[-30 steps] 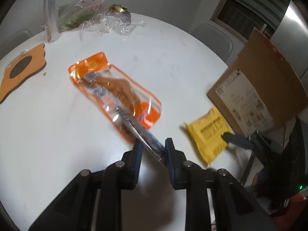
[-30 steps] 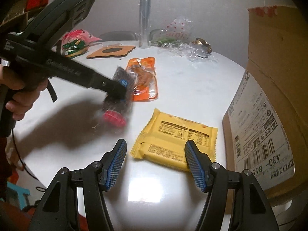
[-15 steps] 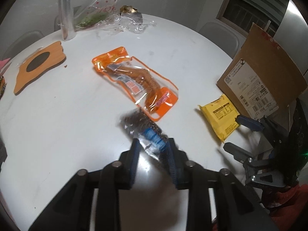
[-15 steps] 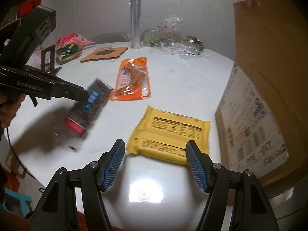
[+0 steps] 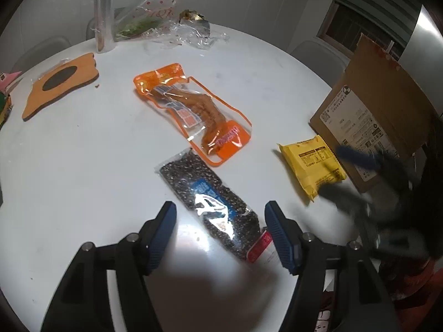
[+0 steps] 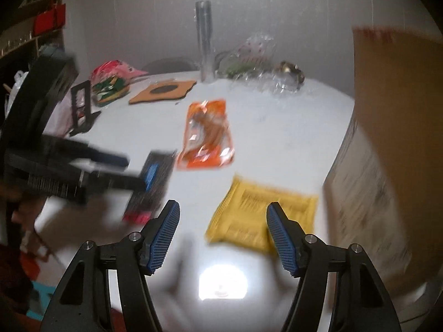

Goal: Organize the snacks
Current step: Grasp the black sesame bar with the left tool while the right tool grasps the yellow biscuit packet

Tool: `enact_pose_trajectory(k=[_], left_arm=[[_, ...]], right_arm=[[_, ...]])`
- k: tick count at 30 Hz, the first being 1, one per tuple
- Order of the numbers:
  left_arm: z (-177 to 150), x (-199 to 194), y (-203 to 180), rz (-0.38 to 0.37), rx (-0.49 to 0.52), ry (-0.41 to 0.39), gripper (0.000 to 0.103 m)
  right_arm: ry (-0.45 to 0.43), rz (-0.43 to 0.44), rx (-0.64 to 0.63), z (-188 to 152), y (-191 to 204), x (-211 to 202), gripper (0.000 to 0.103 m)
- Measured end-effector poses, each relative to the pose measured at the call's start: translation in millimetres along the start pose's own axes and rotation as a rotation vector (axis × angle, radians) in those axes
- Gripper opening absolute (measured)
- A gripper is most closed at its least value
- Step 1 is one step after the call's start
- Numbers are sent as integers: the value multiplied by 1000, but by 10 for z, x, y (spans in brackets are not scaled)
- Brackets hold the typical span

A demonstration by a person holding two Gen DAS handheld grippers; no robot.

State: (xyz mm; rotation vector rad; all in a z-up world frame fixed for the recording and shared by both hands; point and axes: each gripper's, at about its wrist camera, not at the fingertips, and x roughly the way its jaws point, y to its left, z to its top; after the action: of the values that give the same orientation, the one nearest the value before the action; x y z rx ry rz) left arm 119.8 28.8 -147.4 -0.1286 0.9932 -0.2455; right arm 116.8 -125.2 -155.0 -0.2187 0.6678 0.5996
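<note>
The left claw [image 5: 220, 235] is spread wide and holds nothing; the seed pack [image 5: 210, 204] lies flat on the desk [image 5: 83, 166] between its fingers, its far end just beside the orange pouch [image 5: 193, 113]. The right claw [image 6: 223, 235] is also spread and empty, with the yellow pack [image 6: 263, 213] just in front of it, probably its next target. Beyond stands the box [image 5: 382, 105], likely where the snacks should go.
</note>
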Motion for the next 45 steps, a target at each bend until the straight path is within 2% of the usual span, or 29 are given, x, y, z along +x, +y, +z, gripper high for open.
enact_pose_trajectory(k=[3,5,11,17,24,29,32,36,40,42,43,44,45], left_arm=[[-18,44,-30,-5,3,-2,64],[-33,65,-37,0,7,-8,72],[-43,109,-36,-13,13,-15,73],[-66,176,-111,11,68,-12,73],[-155,114,-47,31,92,-22,73],[-247,9,145,80,73,-25,73],[-281,-49,236,108,53,-28,73],[-278,-82,201,77,44,-38,73],[-222,-57,99,45,30,-37,73],[-190,-23,59,22,11,-30,73],[-172,-1,35,5,1,-25,73],[-145,38,14,-10,-17,-17,73],[-125,67,-7,-8,-28,-9,73]], right_arm=[[57,0,-6,179,-71,187,63],[99,12,-1,256,-121,344,63],[194,18,29,364,-257,623,66],[273,-6,75,357,-321,676,66],[364,62,193,219,-353,531,69],[382,121,209,91,-318,343,75],[388,146,169,-15,-247,234,76],[368,145,75,-145,-134,113,78],[332,111,27,-264,-69,58,77],[297,69,-4,-308,-27,24,77],[284,53,-15,-315,-15,16,75],[265,37,-21,-324,-2,1,68],[254,28,-24,-330,9,-4,68]])
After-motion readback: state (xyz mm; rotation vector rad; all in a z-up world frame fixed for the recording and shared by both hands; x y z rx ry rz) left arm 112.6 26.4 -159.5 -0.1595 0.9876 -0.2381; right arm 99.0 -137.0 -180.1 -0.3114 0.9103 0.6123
